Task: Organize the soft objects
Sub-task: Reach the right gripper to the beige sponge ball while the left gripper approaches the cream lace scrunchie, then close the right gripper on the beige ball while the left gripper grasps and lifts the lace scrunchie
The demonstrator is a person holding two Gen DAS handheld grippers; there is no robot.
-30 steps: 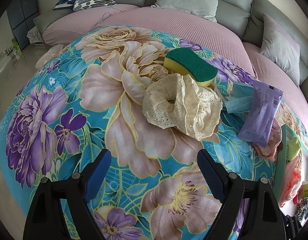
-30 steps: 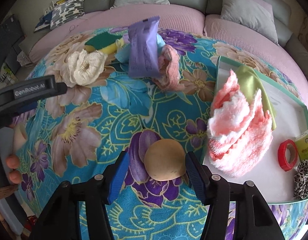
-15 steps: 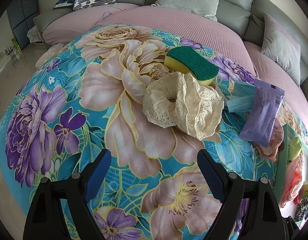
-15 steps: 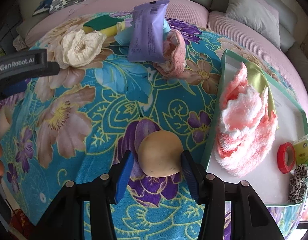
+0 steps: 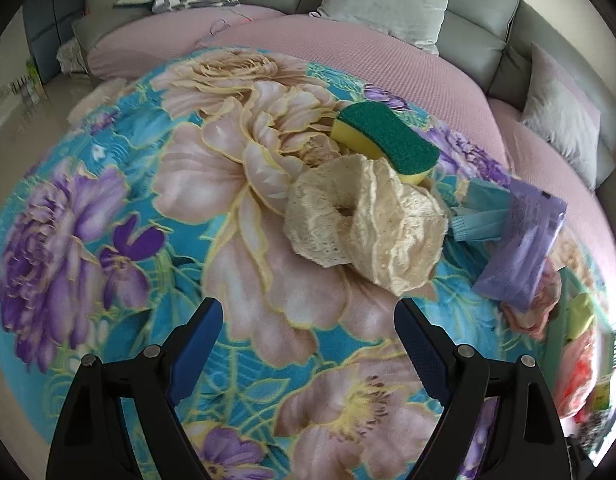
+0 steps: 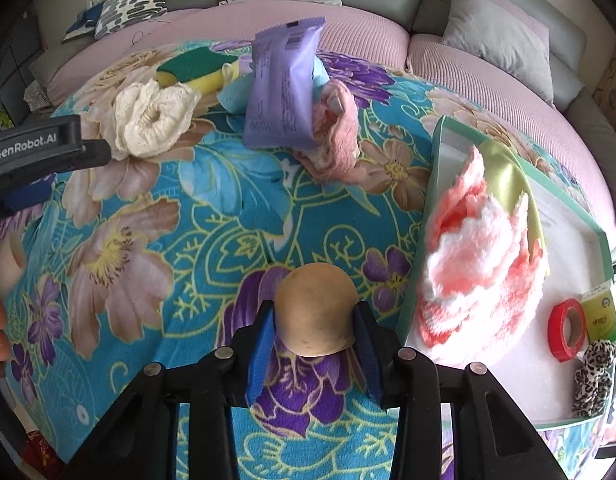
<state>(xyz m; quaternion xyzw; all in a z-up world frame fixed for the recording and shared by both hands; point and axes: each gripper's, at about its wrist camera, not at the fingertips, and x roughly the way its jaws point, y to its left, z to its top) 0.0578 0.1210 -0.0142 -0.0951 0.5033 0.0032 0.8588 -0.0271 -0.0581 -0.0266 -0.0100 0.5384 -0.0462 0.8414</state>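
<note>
Closing now on the smooth tan ball, right gripper with blue pads touching both its sides, narrower than a second ago when a gap stood either side; ball on the fuzzy floral blanket, just left of the green-rimmed tray. In the tray, fluffy pink-and-white cloth, glossy red tape roll, leopard scrunchie. Left gripper unchanged, jaws wide and empty, near a ruffled cream lace scrunchie touching a green-topped yellow sponge, well left of the tray.
</note>
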